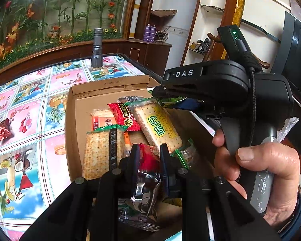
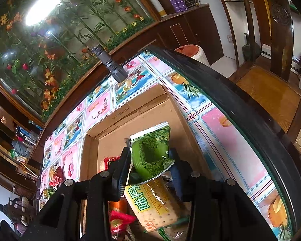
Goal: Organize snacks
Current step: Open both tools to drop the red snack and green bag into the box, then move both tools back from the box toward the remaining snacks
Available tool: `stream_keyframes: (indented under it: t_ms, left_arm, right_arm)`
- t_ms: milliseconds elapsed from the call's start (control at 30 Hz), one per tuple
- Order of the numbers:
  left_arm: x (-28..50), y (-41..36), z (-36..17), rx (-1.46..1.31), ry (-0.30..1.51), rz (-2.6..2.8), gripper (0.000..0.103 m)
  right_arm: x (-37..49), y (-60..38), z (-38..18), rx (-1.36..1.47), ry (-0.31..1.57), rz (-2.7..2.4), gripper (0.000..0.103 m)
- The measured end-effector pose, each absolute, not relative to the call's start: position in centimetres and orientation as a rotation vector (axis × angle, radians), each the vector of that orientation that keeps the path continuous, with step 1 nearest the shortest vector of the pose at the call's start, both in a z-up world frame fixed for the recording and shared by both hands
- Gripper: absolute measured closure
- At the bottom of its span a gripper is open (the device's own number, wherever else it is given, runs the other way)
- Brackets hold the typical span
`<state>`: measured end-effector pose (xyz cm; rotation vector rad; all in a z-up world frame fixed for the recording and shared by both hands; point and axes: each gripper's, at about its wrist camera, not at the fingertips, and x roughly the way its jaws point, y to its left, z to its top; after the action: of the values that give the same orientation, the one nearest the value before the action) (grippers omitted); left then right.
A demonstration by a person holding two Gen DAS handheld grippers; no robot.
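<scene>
Fingers of the left gripper (image 1: 149,154) are clamped shut on a red-and-silver foil packet (image 1: 148,172), low in the centre of the left wrist view; the crumpled wrapper hangs below the pads. Fingers of the right gripper (image 2: 150,158) stand partly apart with a green snack packet (image 2: 152,150) between them; the left pad lies against the wrapper, but whether the right pad presses on it cannot be told.

Both packets sit over the cardboard box (image 1: 110,88), which lies on the worktop (image 1: 30,120) with its flap folded back, probably to leave the opening free for loading. Inside lie a yellow-labelled cracker pack (image 1: 158,128), a plain cracker pack (image 1: 102,152) and a red packet (image 1: 124,116), overlapping loosely.

Beyond the box, a grey flashlight (image 1: 97,47) stands upright at the upper centre. More wrapped snacks (image 1: 2,130) lie at the left edge of the frame, outside the box; judged from this, sorting remains unfinished.
</scene>
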<state>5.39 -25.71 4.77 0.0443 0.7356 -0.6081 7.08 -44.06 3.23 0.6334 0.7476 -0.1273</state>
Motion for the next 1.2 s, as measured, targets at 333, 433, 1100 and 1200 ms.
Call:
stream_keyframes:
  t_ms: [333, 433, 1100, 1200]
  left_arm:
    - [5.3, -25.3, 5.3, 0.029, 0.723, -0.613, 0.076]
    - [5.3, -25.2, 5.4, 0.024, 0.722, -0.614, 0.076]
    - [5.3, -21.4, 7.3, -0.025, 0.685, -0.556, 0.06]
    - [5.4, -19.1, 7.5, -0.039, 0.676, -0.522, 0.058]
  right_arm:
    - [6.3, -44.3, 4.3, 0.617, 0.694, -0.163, 0.057]
    - [6.0, -44.5, 4.5, 0.621, 0.672, -0.172, 0.057]
    - [6.1, -44.0, 4.7, 0.611, 0.663, -0.13, 0.057]
    - [6.2, -43.6, 4.7, 0.599, 0.665, -0.126, 0.057]
